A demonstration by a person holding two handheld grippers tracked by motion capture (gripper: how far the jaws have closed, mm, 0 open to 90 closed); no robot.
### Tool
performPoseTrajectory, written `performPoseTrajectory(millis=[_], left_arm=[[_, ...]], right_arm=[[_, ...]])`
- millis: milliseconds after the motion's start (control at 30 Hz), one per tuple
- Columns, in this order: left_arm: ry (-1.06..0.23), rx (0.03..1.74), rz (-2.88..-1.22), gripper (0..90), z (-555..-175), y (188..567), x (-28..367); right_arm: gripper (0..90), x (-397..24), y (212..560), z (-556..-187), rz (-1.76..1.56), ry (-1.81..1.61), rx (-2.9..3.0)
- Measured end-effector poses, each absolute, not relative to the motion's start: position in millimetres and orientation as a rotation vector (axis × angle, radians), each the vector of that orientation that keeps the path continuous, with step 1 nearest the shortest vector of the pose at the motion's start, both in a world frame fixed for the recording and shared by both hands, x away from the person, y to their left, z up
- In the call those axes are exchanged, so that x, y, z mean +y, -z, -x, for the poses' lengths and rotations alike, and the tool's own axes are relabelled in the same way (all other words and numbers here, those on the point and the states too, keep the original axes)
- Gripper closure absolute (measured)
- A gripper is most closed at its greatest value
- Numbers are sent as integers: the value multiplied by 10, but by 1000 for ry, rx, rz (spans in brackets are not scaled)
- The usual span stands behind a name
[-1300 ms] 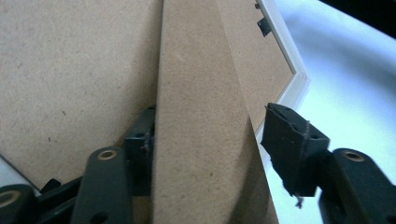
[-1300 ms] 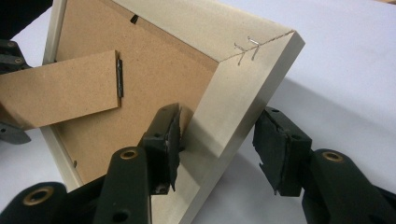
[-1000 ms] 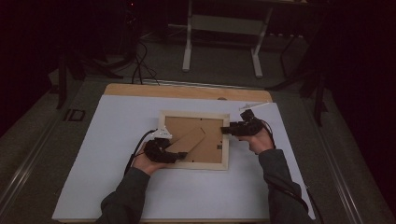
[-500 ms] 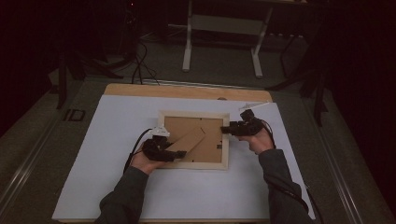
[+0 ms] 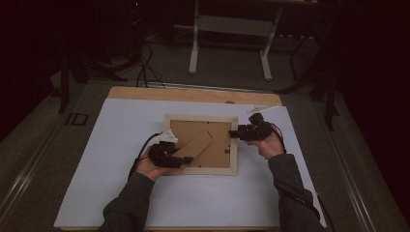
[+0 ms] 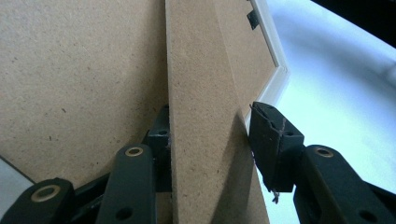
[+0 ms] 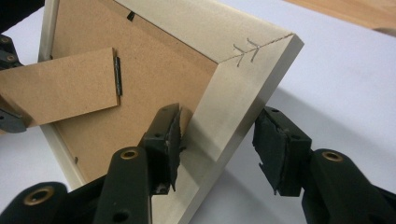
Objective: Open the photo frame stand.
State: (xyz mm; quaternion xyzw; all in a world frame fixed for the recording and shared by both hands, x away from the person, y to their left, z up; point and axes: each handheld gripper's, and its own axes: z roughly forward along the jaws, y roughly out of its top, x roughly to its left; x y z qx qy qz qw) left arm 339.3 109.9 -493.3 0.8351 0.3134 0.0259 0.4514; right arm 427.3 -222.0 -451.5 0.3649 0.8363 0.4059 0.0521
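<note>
On the white sheet [image 5: 121, 145] covering the desk [image 5: 193, 94], a wooden picture frame [image 5: 200, 169] is lying face down, its brown fibreboard backing [image 5: 220, 137] turned upward. It is being flanked by two hand-held grippers.

Left gripper [image 5: 186, 159]: being held at the frame's near left corner. Its jaws have just been closing, and the hinged easel stand [image 6: 205, 140] of the backing is being straddled by them. In the left gripper view, one jaw is being pressed against the stand's left edge and the other is touching its right edge, so the stand is being pinched at a medium opening. The stand is being raised slightly off the backing.

Right gripper [image 5: 234, 133]: being held at the frame's right rail [image 7: 233, 116], near the far corner. Its jaws are set either side of that rail, the inner one lying against the rail's inside edge, the outer one standing just clear of the outside face. The rail is not being clamped fully.

Both forearms, in dark sleeves [image 5: 290, 193], are being rested low over the sheet.
</note>
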Motion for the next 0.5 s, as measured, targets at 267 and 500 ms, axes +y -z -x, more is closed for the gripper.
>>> performPoseTrajectory(millis=[267,500], left_arm=[[-59,748,-2074,648,-3397,4915,1081],[-94,729,-2092,660,-3386,4908,1073]], right_arm=[[542,-2234,4415,-4251,-1081,-1269,2522],[547,-2237,4378,-4237,-1059,-1285,2522]])
